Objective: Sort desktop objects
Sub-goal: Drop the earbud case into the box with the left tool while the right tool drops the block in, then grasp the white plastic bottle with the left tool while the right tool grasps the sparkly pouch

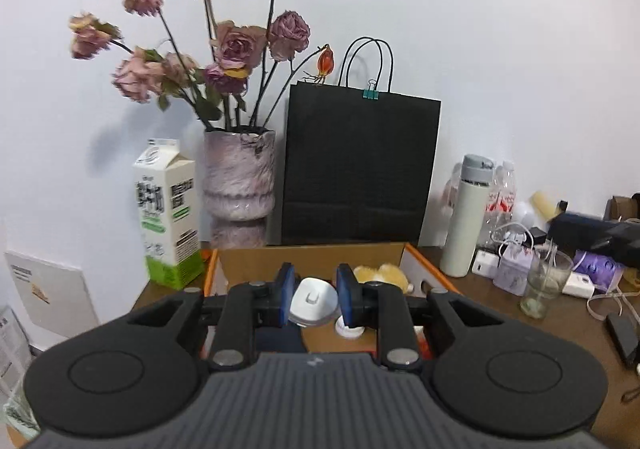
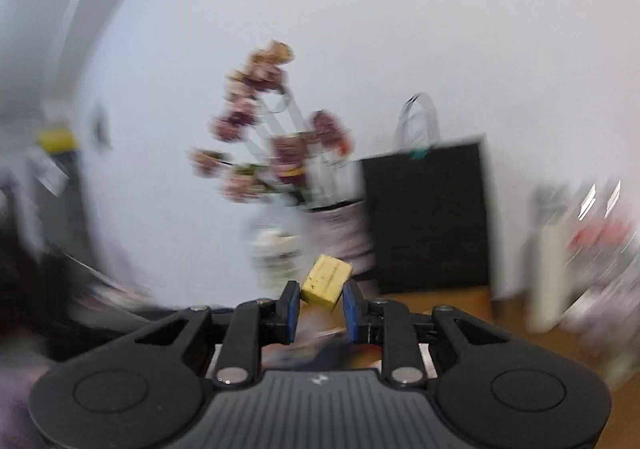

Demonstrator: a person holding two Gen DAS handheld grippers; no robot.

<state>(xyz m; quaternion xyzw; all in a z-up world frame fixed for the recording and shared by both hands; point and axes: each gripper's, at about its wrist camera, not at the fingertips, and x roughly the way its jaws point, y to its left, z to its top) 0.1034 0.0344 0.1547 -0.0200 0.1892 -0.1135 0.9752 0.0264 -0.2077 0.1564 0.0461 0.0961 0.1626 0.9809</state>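
My left gripper (image 1: 314,299) is shut on a white round plastic object (image 1: 313,301) and holds it over an open cardboard box (image 1: 312,255) with orange edges. A yellow fluffy item (image 1: 380,275) and a small white cap (image 1: 347,330) lie inside the box. My right gripper (image 2: 320,307) is shut on a yellow block (image 2: 326,283) held at its fingertips, up in the air. The right wrist view is heavily blurred by motion.
Behind the box stand a milk carton (image 1: 170,217), a pink vase of dried roses (image 1: 239,185) and a black paper bag (image 1: 358,169). To the right are a white thermos (image 1: 468,215), plastic bottles (image 1: 502,197), a glass (image 1: 546,283), chargers and cables on the wooden desk (image 1: 492,313).
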